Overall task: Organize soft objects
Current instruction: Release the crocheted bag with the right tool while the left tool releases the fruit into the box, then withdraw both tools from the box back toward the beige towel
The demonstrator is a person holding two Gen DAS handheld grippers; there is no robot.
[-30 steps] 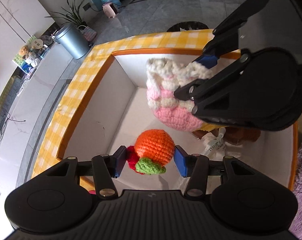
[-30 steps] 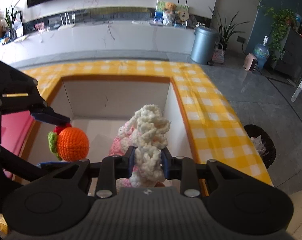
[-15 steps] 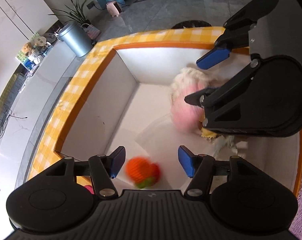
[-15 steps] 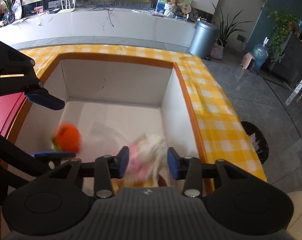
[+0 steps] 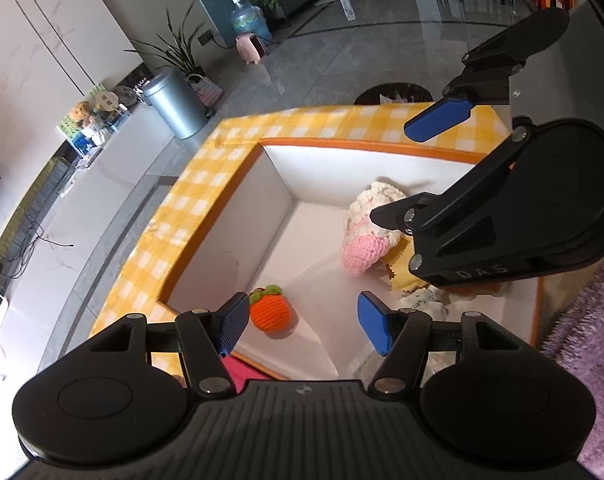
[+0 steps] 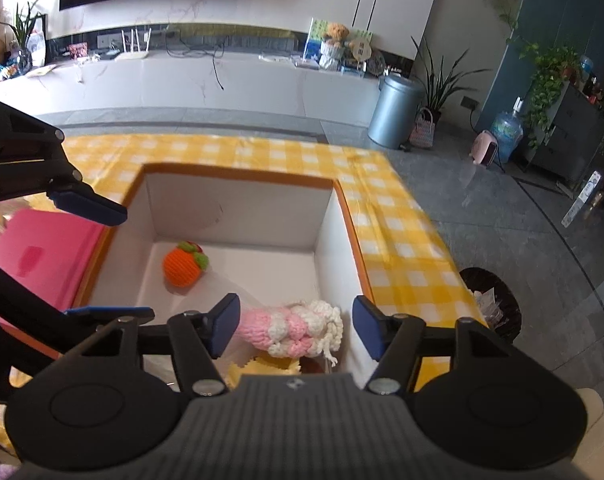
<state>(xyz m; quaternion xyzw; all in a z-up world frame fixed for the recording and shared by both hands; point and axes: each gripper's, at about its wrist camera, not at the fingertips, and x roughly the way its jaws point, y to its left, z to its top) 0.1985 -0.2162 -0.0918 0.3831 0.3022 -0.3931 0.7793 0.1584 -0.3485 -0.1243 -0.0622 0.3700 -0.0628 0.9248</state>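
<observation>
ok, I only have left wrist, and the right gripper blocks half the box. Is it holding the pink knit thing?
Observer: No. In the right wrist view the right gripper has both fingers wide apart, and the pink and white knit toy lies unclamped in the box below them.
Operator: Toy lying flat?
Observer: On its side. Its loose white strands at the tasselled end lie close to the box's right wall.
Operator: What's the pink sliver by my left finger?
Observer: A flat pink surface outside the box, along its left wall.
</observation>
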